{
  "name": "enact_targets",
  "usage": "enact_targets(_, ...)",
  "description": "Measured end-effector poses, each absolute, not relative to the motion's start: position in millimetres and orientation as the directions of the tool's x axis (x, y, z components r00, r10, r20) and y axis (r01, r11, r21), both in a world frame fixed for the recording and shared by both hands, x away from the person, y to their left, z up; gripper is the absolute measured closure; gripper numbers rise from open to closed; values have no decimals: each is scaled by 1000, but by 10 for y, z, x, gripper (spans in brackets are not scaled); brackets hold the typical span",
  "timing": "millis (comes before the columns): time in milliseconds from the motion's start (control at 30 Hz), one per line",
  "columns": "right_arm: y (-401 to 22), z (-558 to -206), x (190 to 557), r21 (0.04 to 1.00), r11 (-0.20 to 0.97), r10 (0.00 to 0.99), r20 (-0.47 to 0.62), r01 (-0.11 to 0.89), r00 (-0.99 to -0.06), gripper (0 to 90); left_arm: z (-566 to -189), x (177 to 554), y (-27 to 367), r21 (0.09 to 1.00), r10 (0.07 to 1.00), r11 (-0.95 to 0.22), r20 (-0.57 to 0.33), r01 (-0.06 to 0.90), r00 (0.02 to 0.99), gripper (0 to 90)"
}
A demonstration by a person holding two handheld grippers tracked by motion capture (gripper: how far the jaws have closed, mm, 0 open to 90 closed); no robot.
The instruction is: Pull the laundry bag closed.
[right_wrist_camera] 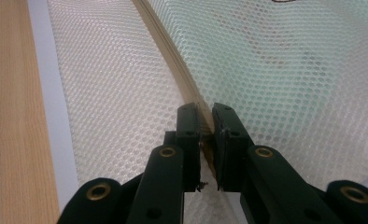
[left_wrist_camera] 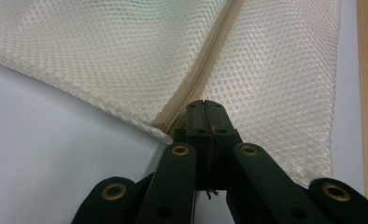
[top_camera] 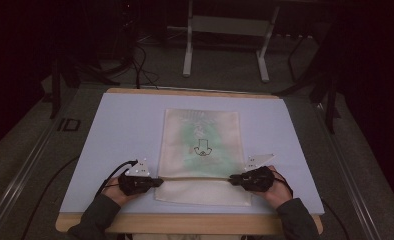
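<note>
From above, a mesh bag [top_camera: 201, 155] lies flat on the pale mat [top_camera: 115, 135], with the left gripper [top_camera: 155, 183] and right gripper [top_camera: 233, 179] at its opposite edges. The left gripper view shows its jaws clamped on the zipper [left_wrist_camera: 198, 79] end. The right gripper view shows its jaws pinching the zipper's other end.

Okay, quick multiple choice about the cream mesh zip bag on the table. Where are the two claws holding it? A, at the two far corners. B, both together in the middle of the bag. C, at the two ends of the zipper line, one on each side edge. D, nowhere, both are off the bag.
C: the left claw and right claw pinch opposite ends of the tan zipper across the cream mesh zip bag.
</note>
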State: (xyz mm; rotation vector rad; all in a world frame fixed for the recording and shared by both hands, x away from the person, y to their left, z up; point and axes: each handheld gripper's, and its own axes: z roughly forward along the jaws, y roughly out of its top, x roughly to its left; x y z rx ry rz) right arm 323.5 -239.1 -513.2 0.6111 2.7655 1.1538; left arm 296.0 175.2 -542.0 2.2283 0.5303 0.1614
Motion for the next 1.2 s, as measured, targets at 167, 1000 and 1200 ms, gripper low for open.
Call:
enact_targets(167,-2434,-5123,3230,699,633,399,75,334,-914,823,-5420,2960,1752,753,426,-574,-60,321,903,896)
enact_targets(1000,-2701,-5121,3189,700,611,445,82,369,-892,823,-5420,2964,1754,753,424,-574,-64,322,903,896)
enact_targets(1200,-2727,-5126,3185,699,611,445,84,371,-891,823,-5420,2964,1754,753,424,-574,-64,323,903,896)
